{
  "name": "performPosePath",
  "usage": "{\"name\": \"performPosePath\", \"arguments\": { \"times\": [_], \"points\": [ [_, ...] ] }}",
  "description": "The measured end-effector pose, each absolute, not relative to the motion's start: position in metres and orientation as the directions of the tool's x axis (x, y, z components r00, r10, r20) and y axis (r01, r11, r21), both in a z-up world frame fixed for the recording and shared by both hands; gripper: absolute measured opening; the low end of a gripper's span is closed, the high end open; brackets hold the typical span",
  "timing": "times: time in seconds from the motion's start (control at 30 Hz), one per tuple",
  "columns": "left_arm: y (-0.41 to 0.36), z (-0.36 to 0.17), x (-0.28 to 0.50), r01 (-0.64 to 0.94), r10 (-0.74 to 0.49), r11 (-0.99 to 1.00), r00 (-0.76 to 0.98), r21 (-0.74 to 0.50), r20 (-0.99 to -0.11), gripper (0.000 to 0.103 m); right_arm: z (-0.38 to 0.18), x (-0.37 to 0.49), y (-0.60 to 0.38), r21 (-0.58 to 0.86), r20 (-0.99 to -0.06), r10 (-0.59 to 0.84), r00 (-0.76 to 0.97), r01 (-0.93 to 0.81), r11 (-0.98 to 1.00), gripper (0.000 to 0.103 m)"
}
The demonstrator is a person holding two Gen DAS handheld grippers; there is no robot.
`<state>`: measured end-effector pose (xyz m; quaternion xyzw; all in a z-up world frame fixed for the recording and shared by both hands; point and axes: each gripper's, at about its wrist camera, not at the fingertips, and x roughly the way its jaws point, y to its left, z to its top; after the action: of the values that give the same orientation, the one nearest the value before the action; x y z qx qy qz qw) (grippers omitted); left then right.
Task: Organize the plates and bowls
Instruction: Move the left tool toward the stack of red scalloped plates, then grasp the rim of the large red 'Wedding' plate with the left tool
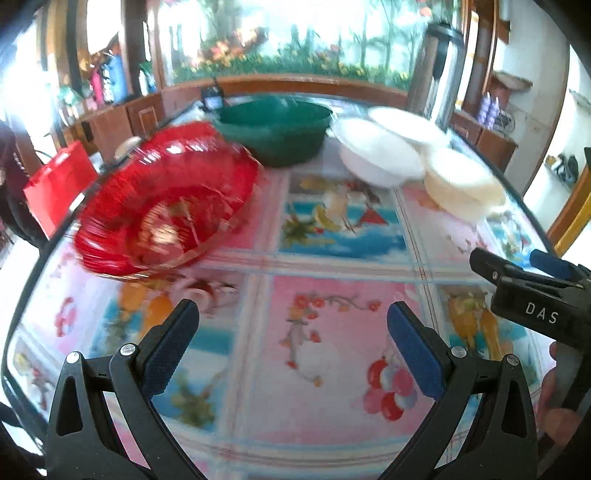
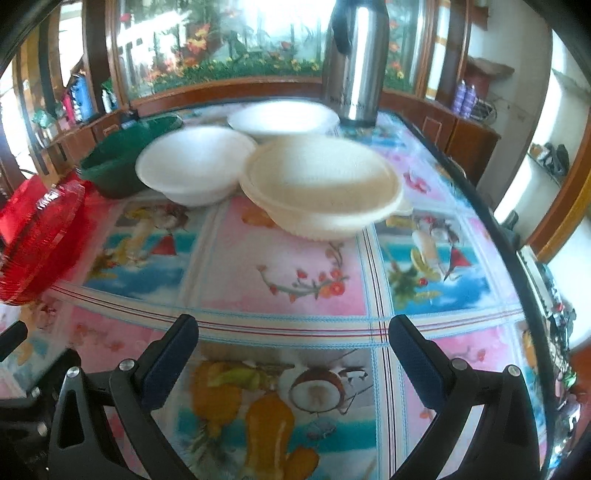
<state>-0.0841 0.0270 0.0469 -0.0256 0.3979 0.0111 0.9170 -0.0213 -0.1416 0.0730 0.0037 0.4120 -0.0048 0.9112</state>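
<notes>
While both hover over the tablecloth (image 2: 288,258), left claw (image 1: 291,332) and right claw (image 2: 293,339) gape.

Motion blur smears the red bowl (image 1: 166,203) ahead-left of the left hand-held gripper (image 1: 293,343); the right wrist view's left edge crops it.

Both wrist views bright, daylit; light enters from the windows (image 1: 303,33) beyond the table's far edge, which are blown out to white. Glare streaks on the red dish (image 1: 166,199) near the table's left edge and on the steel flask (image 2: 354,59) at the far edge. Motion blur smears the red dish, the white bowls (image 2: 195,162) and the patterned tablecloth (image 1: 332,332). Gripper fingers (image 1: 413,354) in the foreground stay sharp. Strong fisheye bending: table edges curve, corners of each frame vignette to black.
</notes>
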Motion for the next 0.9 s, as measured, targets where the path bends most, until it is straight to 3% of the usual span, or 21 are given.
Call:
{"name": "performPosePath", "arguments": {
  "times": [0.5, 0.9],
  "points": [
    [0.139, 0.082, -0.084, -0.218, 0.145, 0.976, 0.735, -0.027, -0.663, 0.103, 0.104, -0.008, -0.059, 0.005, -0.708, 0.142, 0.692, -0.196, 0.981, 0.103],
    [0.186, 0.075, -0.062, -0.208, 0.145, 0.978, 0.722, -0.013, -0.676, 0.103, 0.099, 0.022, -0.003, 0.062, -0.728, 0.276, 0.628, -0.340, 0.938, 0.102]
  ]
}}
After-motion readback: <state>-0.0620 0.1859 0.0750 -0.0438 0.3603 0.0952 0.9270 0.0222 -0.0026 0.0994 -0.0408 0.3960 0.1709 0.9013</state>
